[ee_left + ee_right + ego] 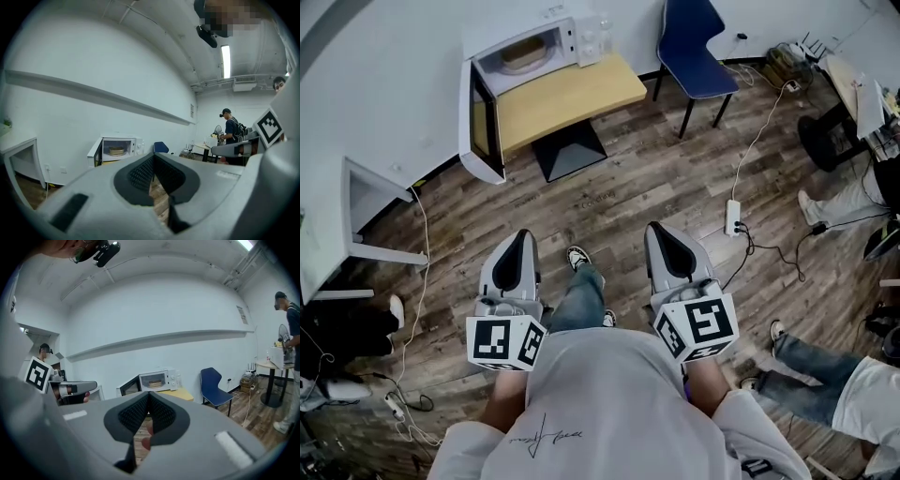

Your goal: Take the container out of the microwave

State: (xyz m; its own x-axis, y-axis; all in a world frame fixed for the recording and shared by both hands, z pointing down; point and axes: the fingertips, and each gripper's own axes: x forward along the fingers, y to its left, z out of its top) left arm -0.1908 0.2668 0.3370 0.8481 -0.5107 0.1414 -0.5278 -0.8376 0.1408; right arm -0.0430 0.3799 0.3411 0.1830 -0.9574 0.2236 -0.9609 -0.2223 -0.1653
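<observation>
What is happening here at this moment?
A person stands some way from the microwave, holding a gripper in each hand. The left gripper and right gripper are both shut and empty. The microwave sits on a wooden table with its door open, and the container is inside, untouched.

Grey T-shirt, blue jeans, grey black-padded left tool, right tool, black-white marker cubes

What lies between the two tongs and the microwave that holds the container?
In the head view, mostly bare wooden floor, then the table's dark base; the microwave stands open beyond it.
</observation>
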